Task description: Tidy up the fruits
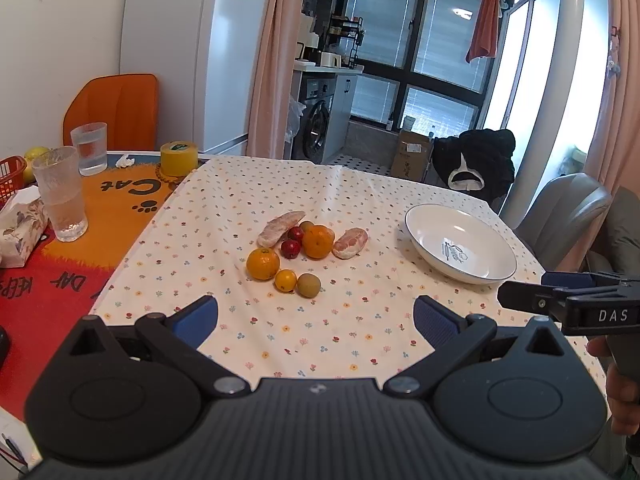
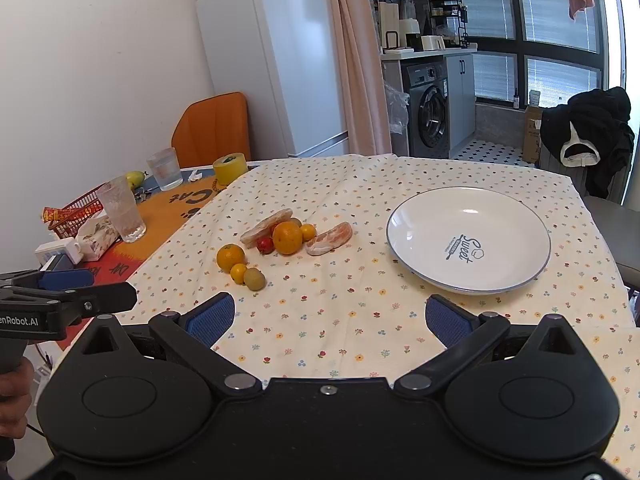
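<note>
A pile of fruit lies mid-table on the flowered cloth: two oranges (image 1: 318,241) (image 1: 263,264), a small yellow citrus (image 1: 285,280), a green-brown fruit (image 1: 309,285), small red fruits (image 1: 291,249) and two peeled pomelo segments (image 1: 280,228) (image 1: 350,243). An empty white plate (image 1: 440,232) (image 2: 424,240) sits to their right. My left gripper (image 1: 316,316) is open, short of the fruit and above the cloth. My right gripper (image 2: 330,316) is open too, with the plate ahead on its right and the oranges (image 2: 287,237) ahead on its left. Each gripper shows at the other view's edge (image 1: 520,294) (image 2: 92,292).
Two glasses of water (image 1: 64,200) (image 1: 90,148), a yellow tape roll (image 1: 179,158), a red basket (image 1: 10,178) and a tissue pack (image 1: 20,232) stand on the orange mat at left. An orange chair (image 1: 116,110) stands behind the table, a grey chair (image 1: 568,212) at right.
</note>
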Available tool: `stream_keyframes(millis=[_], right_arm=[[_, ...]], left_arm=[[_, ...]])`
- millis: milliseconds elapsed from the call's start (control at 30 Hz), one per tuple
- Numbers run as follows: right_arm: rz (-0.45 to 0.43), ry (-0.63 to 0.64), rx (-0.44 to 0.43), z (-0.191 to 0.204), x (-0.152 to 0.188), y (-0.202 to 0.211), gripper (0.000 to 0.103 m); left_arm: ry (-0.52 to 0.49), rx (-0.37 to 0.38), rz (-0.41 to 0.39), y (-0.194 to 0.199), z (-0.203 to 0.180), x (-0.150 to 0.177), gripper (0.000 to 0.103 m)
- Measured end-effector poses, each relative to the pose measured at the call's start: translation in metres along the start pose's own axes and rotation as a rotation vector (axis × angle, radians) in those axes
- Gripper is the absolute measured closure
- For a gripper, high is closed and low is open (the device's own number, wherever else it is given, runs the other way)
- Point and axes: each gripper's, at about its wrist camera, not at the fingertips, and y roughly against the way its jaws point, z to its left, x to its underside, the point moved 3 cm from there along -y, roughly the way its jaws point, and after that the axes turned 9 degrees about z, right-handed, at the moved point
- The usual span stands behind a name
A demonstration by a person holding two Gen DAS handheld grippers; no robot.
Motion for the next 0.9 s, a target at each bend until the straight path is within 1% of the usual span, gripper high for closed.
stream_keyframes(millis=[333, 500, 800, 900], right_arm=[[0.006, 0.003, 0.000, -0.002, -0.003, -0.012, 0.000], [0.017, 0.000, 0.006, -0.004, -0.003, -0.024, 0.000], [0.047, 0.010, -0.014, -0.004, -0.003, -0.048, 0.000], [0.052, 0.007, -0.029, -0.005, -0.005, -0.055, 0.000]], left_arm=[[0.018, 0.017, -0.006, -0.008, 0.003, 0.000, 0.000], [0.035, 0.001, 0.010, -0.017, 0.012, -0.001, 0.000], [0.057, 0.013, 0.007, -0.031, 0.019, -0.003, 0.001], [0.049, 0.005, -0.007, -0.037, 0.021, -0.005, 0.002]])
